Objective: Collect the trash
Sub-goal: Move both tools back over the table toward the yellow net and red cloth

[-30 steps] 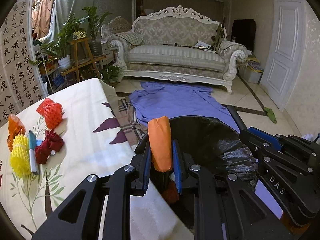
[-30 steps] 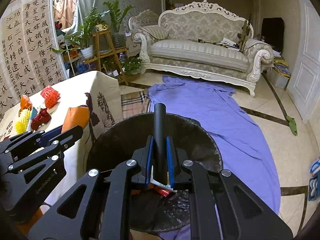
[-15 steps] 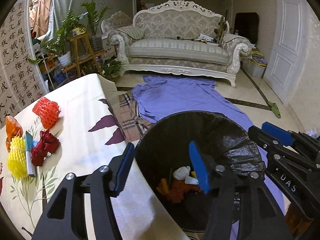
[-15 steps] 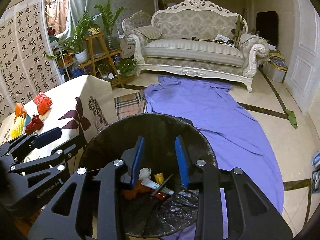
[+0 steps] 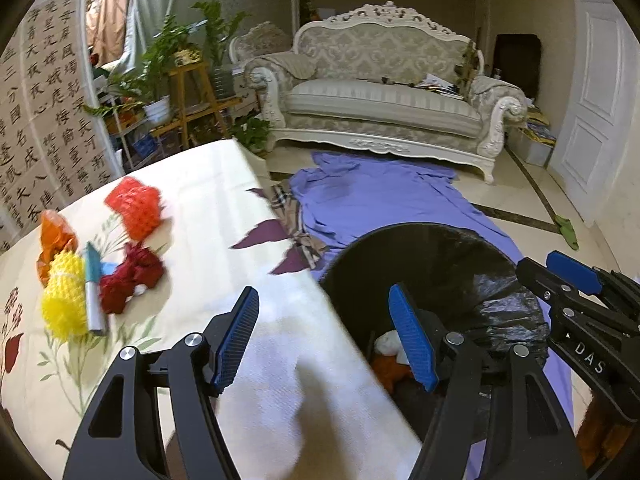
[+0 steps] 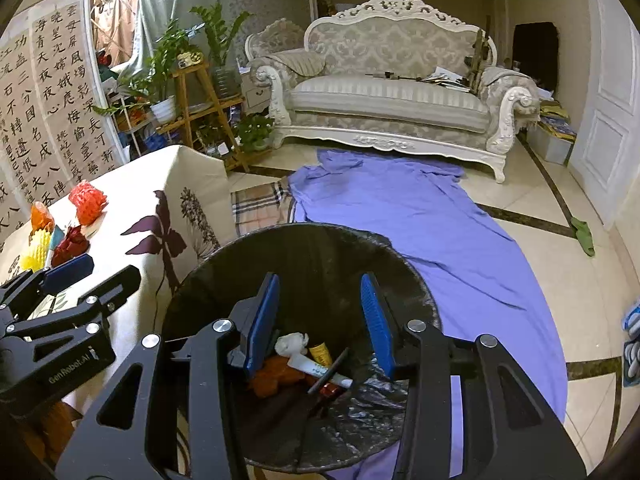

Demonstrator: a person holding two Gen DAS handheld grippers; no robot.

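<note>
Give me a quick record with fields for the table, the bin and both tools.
table items: red foam net, orange wrapper, yellow foam net, marker pen, dark red crumpled wrapper
trash bin: black liner, beside the table edge
bin contents: white tube, orange wrapper piece, white crumpled paper, black pen
left tool: jaws opening, nothing between them, over the table edge
right tool: jaws opening, nothing between them, above the bin
</note>
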